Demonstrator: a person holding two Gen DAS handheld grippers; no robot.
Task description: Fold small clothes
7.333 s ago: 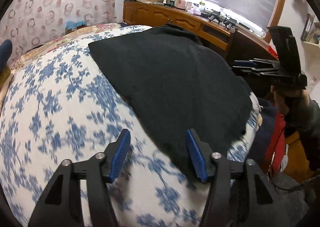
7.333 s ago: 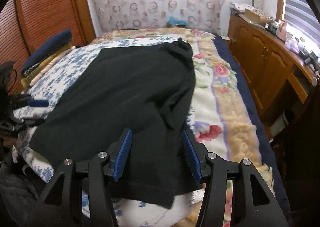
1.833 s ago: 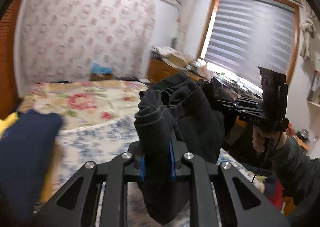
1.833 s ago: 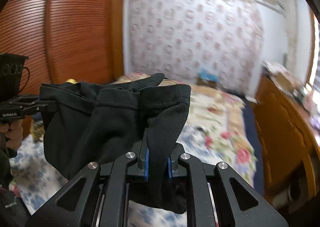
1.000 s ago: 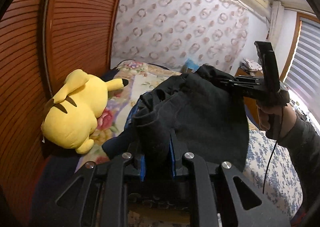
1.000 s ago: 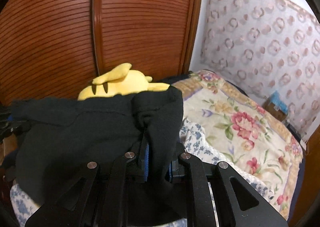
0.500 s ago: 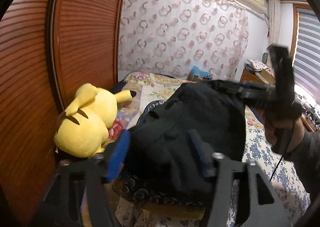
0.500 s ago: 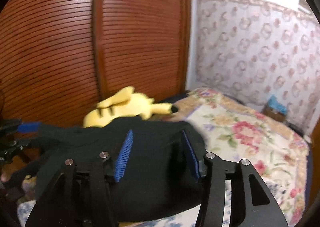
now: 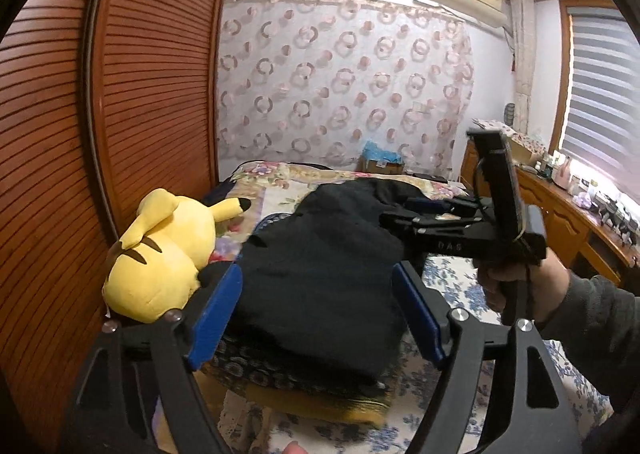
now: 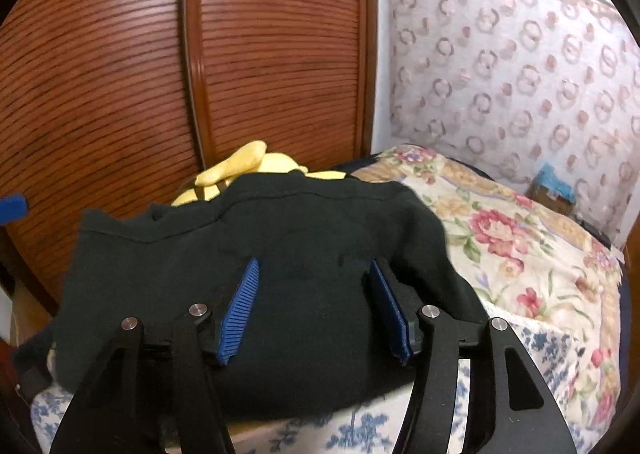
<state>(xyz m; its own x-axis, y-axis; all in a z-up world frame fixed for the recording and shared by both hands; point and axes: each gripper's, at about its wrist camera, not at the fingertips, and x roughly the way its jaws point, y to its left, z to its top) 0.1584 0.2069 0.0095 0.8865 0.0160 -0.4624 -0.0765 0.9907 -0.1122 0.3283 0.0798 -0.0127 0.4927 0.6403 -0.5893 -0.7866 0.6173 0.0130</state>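
Note:
The folded black garment (image 9: pixel 320 282) lies on top of a stack of folded clothes (image 9: pixel 304 386) at the bed's left side; it fills the middle of the right wrist view (image 10: pixel 288 254). My left gripper (image 9: pixel 316 318) is open, its blue pads on either side of the garment's near edge. My right gripper (image 10: pixel 316 310) is open, close over the garment's near edge. The right gripper also shows in the left wrist view (image 9: pixel 436 214), at the garment's far right side.
A yellow plush toy (image 9: pixel 160 254) lies left of the stack, against the slatted wooden wardrobe doors (image 10: pixel 240 54). A floral quilt (image 10: pixel 520 238) covers the bed beyond. A wooden dresser (image 9: pixel 576 222) stands under the window at the right.
Both grippers carried the folded garment to the stack beside the plush toy, set it down and opened. In the last half second they stayed open and drew back slightly.

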